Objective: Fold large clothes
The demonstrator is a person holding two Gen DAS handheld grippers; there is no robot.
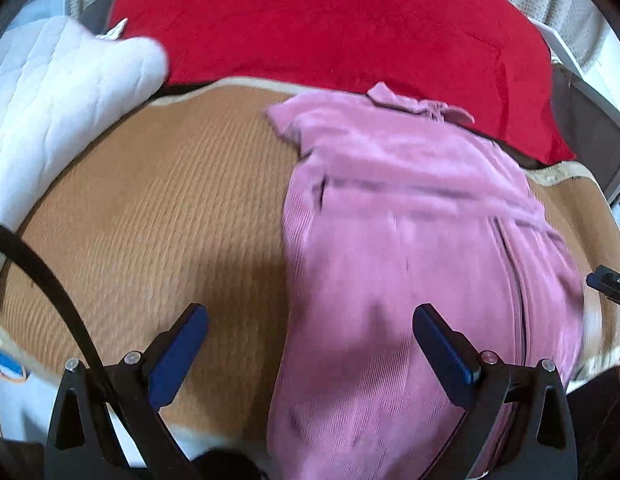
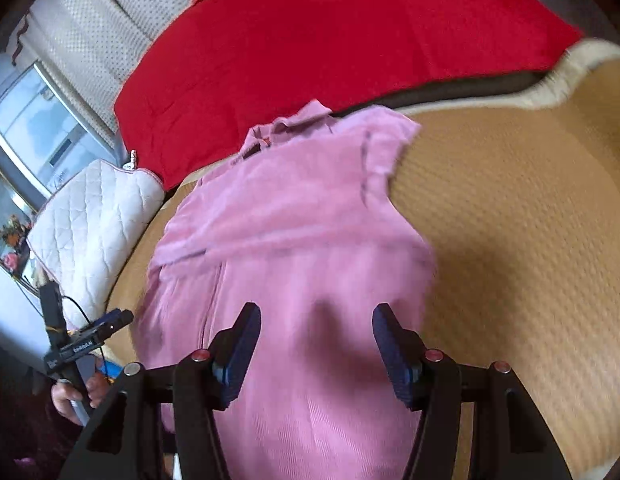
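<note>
1. Lying flat on the tan woven mat (image 1: 157, 200), the pink ribbed collared dress (image 1: 410, 240) sits below the red blanket (image 1: 330, 20).
2. Left gripper (image 1: 310, 344) fingers apart over it.
3. Right gripper (image 2: 316, 344) fingers apart over it.

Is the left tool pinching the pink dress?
No, the left tool is wide open, its blue pads apart above the pink dress and the tan mat.

Bright daylight, soft gripper shadows on the mat (image 1: 149, 208), motion blur throughout (fisheye edges curve, corners black).
</note>
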